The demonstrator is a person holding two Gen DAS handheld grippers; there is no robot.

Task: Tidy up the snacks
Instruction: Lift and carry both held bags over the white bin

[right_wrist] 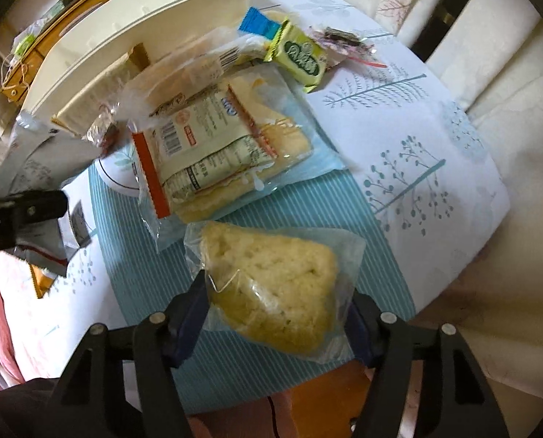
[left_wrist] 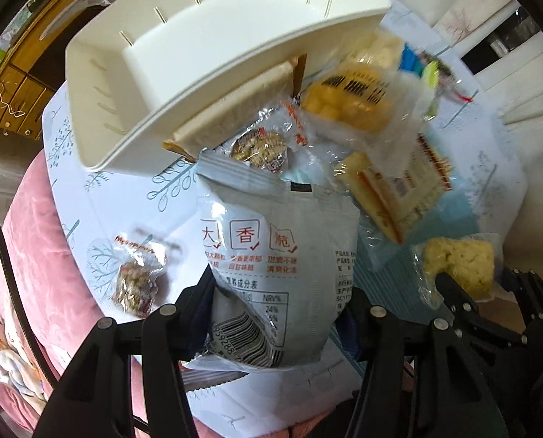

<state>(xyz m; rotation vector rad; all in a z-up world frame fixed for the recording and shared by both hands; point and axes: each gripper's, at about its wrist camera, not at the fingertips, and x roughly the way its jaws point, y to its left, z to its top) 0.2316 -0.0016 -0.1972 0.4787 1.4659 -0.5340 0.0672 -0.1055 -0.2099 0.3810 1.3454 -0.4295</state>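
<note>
While my left gripper (left_wrist: 276, 314) pinches the grey crinkly foil snack bag (left_wrist: 271, 255) half-closed and my right gripper (right_wrist: 276, 314) clamps the clear-wrapped pale rice cake (right_wrist: 271, 284), either slick wrapper could slip before reaching the white plastic bin (left_wrist: 198, 54) at eleven o'clock.

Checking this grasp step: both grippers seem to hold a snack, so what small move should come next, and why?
Probably carry both toward the white bin and release inside. The left gripper pinches the grey snack bag; the right gripper clamps the wrapped yellow cake. The bin looks empty, with loose packets beside it on the table.
</note>
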